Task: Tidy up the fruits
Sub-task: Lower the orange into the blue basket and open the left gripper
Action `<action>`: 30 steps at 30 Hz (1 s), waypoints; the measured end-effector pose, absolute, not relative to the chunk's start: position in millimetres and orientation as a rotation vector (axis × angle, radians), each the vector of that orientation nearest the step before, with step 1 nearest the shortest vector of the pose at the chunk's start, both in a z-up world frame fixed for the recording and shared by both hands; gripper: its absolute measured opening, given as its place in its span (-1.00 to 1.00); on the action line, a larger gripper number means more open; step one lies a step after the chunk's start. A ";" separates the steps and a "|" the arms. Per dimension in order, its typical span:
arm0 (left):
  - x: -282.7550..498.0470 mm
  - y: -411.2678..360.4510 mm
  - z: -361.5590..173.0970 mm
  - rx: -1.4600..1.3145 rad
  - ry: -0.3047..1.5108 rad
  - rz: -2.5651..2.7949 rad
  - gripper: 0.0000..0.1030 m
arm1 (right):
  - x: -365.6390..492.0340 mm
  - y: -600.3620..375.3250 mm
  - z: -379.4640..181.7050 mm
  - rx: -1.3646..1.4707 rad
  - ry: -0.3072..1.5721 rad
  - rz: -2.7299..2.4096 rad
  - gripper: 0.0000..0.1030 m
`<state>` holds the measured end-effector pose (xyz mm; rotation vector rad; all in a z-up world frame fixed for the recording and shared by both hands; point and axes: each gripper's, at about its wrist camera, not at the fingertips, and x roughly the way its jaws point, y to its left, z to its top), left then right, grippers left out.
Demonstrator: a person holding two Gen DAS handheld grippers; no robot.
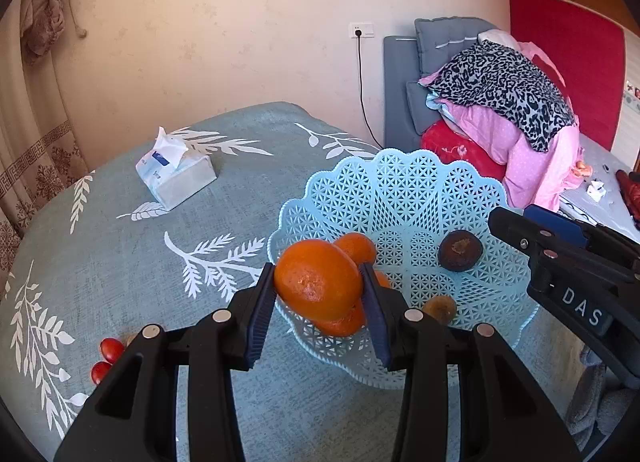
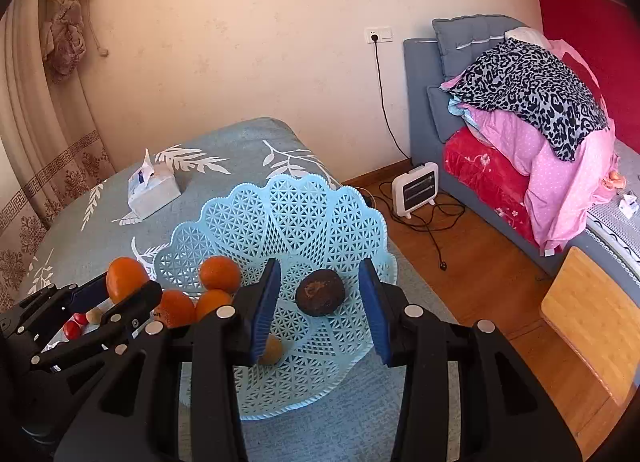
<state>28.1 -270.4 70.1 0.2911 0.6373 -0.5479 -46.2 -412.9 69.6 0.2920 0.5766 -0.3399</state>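
My left gripper (image 1: 318, 294) is shut on an orange (image 1: 318, 282) and holds it over the near left rim of the light blue lattice basket (image 1: 404, 181); it also shows in the right wrist view (image 2: 120, 286) with the orange (image 2: 126, 278). In the basket lie three oranges (image 2: 219, 272), a dark brown round fruit (image 2: 320, 292) and a small tan fruit (image 2: 272, 350). My right gripper (image 2: 320, 310) is open and empty above the basket (image 2: 288, 201), its fingers either side of the dark fruit. Small red fruits (image 1: 110, 348) lie on the cloth at the left.
A tissue box (image 1: 176, 175) stands on the blue leaf-patterned tablecloth (image 1: 120, 262) at the back left. A curtain hangs at the left. Right of the table are a wooden floor, a small heater (image 2: 416, 189) with cables, a bed piled with bedding (image 2: 528, 121) and a wooden stool (image 2: 592, 314).
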 end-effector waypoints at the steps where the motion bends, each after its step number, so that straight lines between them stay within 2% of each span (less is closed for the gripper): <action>1: 30.2 -272.6 69.3 0.289 0.643 -0.553 -0.18 | -46.8 -413.8 69.7 0.290 0.576 -0.344 -0.18; 7: 35.4 -286.1 65.4 0.287 0.666 -0.583 -0.17 | -48.8 -417.9 71.0 0.285 0.572 -0.365 -0.18; 8: 35.9 -287.4 65.2 0.285 0.668 -0.581 0.02 | -48.9 -418.4 71.2 0.285 0.571 -0.367 -0.18; 9: 35.9 -287.4 65.8 0.280 0.660 -0.574 0.37 | -49.4 -418.9 71.5 0.285 0.570 -0.370 -0.18; 10: 35.1 -286.0 67.1 0.272 0.642 -0.565 0.47 | -49.5 -419.3 71.7 0.286 0.570 -0.372 -0.18; 19: 38.0 -271.4 68.2 0.252 0.642 -0.535 0.52 | -49.2 -416.6 73.4 0.277 0.566 -0.369 -0.18; 21: 38.4 -266.6 68.1 0.244 0.648 -0.525 0.62 | -48.6 -414.9 73.1 0.274 0.567 -0.366 -0.18; 24: 37.8 -258.8 68.5 0.232 0.650 -0.510 0.68 | -48.6 -412.1 72.9 0.270 0.562 -0.364 0.02; 30: 36.5 -244.2 68.0 0.220 0.657 -0.482 0.73 | -46.4 -406.2 72.7 0.259 0.563 -0.354 0.03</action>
